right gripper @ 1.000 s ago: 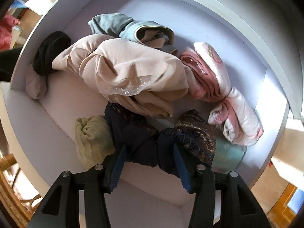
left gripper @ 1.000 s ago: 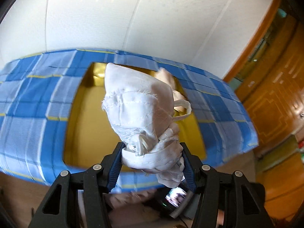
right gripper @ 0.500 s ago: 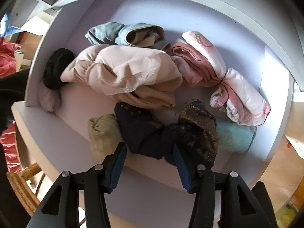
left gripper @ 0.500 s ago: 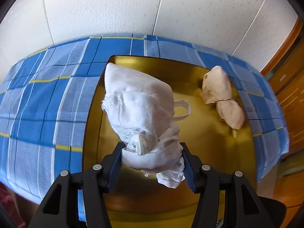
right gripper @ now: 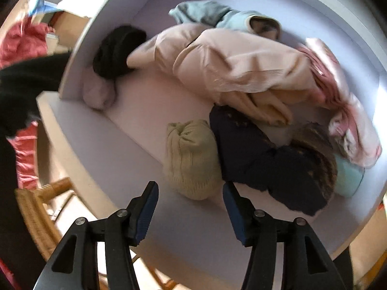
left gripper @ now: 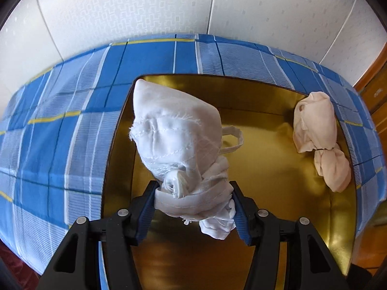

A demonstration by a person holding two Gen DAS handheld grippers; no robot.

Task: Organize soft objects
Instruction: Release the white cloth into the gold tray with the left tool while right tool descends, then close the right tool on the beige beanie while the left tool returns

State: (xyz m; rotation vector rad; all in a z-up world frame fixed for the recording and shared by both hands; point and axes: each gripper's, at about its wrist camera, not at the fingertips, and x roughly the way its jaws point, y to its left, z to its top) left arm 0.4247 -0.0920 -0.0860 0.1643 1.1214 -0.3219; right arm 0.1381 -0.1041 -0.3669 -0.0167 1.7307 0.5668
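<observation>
White bundle [left gripper: 179,145]: knotted cloth, loop strap on its right, clamped at its knotted lower end between blue pads [left gripper: 146,213], standing up over gold tray [left gripper: 278,169].
Cream bundle [left gripper: 319,140]: tied near its lower end, lying along tray's right side.
White shelf [right gripper: 183,217] holds the rest: pale green knit roll [right gripper: 191,159] in front, touching navy bundle [right gripper: 268,164]; big pink garment [right gripper: 232,70] behind; black roll [right gripper: 116,50] left; blue-grey piece [right gripper: 217,17] at back; pink-white bundle [right gripper: 346,111] right. View blurred.

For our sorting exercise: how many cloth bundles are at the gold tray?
2: a white bundle gripped in the left gripper above the gold tray, and a cream bundle lying at its right edge.
</observation>
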